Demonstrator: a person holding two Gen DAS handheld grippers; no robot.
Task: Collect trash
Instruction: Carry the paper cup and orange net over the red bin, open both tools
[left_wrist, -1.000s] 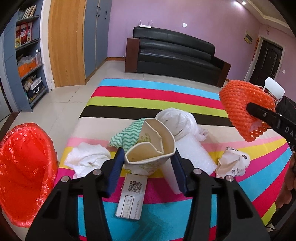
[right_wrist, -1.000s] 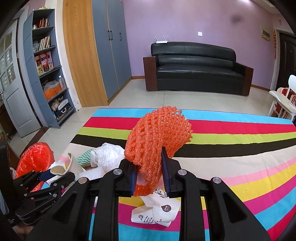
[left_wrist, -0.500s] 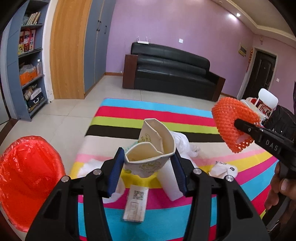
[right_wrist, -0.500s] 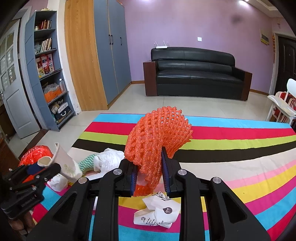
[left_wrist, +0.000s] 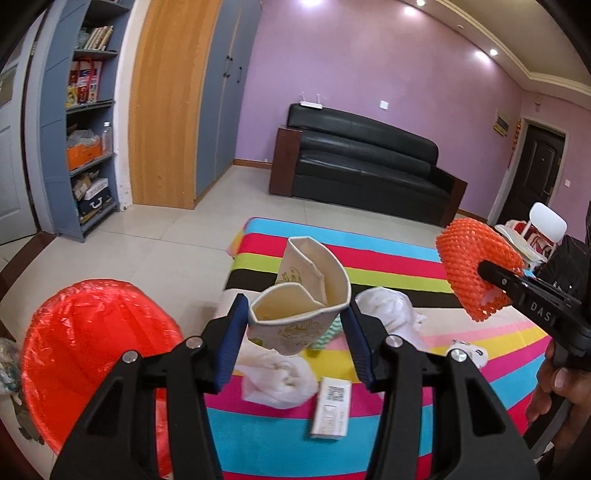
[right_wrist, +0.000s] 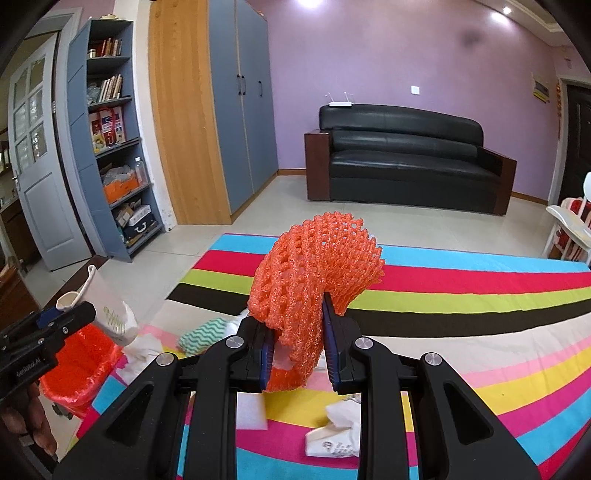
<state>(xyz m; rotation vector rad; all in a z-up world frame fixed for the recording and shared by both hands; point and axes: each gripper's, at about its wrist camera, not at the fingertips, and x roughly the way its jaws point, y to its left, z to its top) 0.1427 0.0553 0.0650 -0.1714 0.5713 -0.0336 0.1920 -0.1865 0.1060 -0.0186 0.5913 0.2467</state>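
Observation:
My left gripper (left_wrist: 295, 325) is shut on a crushed cream paper cup (left_wrist: 301, 295) and holds it above the table's left edge, right of a red-lined trash bin (left_wrist: 92, 354). My right gripper (right_wrist: 297, 332) is shut on an orange foam fruit net (right_wrist: 314, 273), held above the striped tablecloth (right_wrist: 461, 295). The net also shows in the left wrist view (left_wrist: 472, 269). The cup (right_wrist: 107, 306) and bin (right_wrist: 81, 365) show at the left of the right wrist view.
On the table lie a white crumpled bag (left_wrist: 277, 376), a small box with a QR code (left_wrist: 330, 410), a green zigzag cloth (right_wrist: 203, 334), white plastic (left_wrist: 388, 314) and a crumpled paper bag (right_wrist: 332, 432). A black sofa (right_wrist: 406, 155) and a bookshelf (right_wrist: 114, 155) stand beyond.
My left gripper has lifted the cup and moved left toward the bin. My right gripper has risen a little with the net still in it.

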